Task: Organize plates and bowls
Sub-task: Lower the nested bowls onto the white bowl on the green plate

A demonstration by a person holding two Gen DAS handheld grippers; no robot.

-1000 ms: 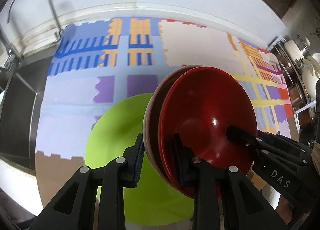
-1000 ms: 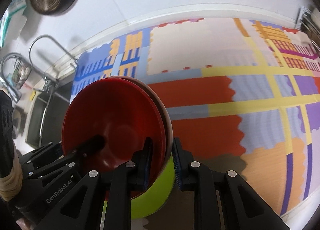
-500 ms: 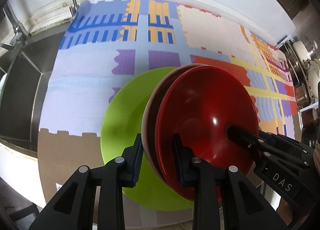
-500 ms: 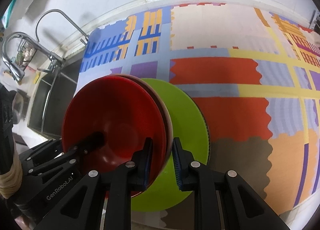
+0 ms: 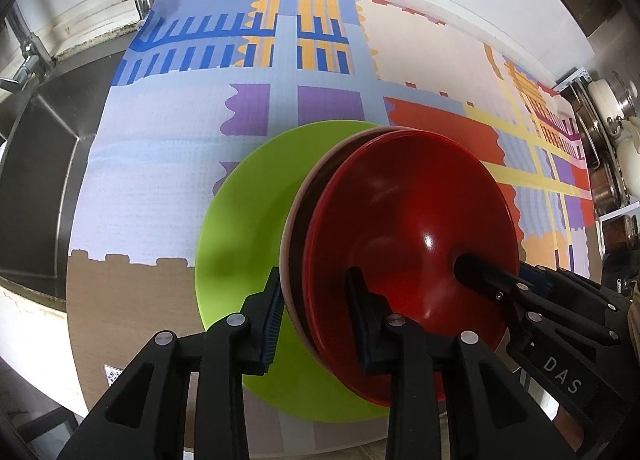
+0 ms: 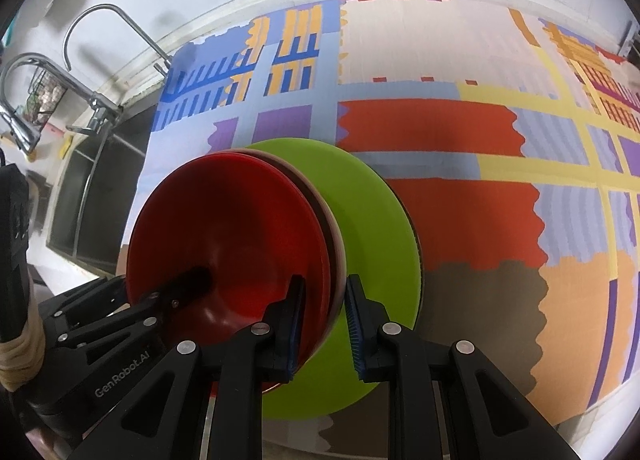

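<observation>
Both grippers pinched two nested bowls by opposite rims: the left gripper [image 5: 314, 318] and right gripper [image 6: 322, 324] held the glossy red bowl [image 5: 416, 244] inside a pinkish bowl [image 5: 320, 168], above a round green plate [image 5: 248, 220] on the patterned mat [image 5: 160, 132].

The supporting surface is a counter [image 5: 36, 324] with a pale front edge. A sink [image 5: 36, 180] is recessed into it at the left end, with taps [image 6: 96, 100] standing at the rear edge by the wall.

A mat [image 5: 160, 164] lies flat on the counter and covers most of it, its left edge running along the sink. The mat [image 6: 440, 132] is printed with blocks of blue, orange, purple, red, yellow, cream and brown.

A green plate [image 5: 248, 220] lies flat directly on the mat, toward the front edge and nearer the sink end. In the right wrist view the green plate [image 6: 372, 228] partly overlaps the red and brown blocks.
</observation>
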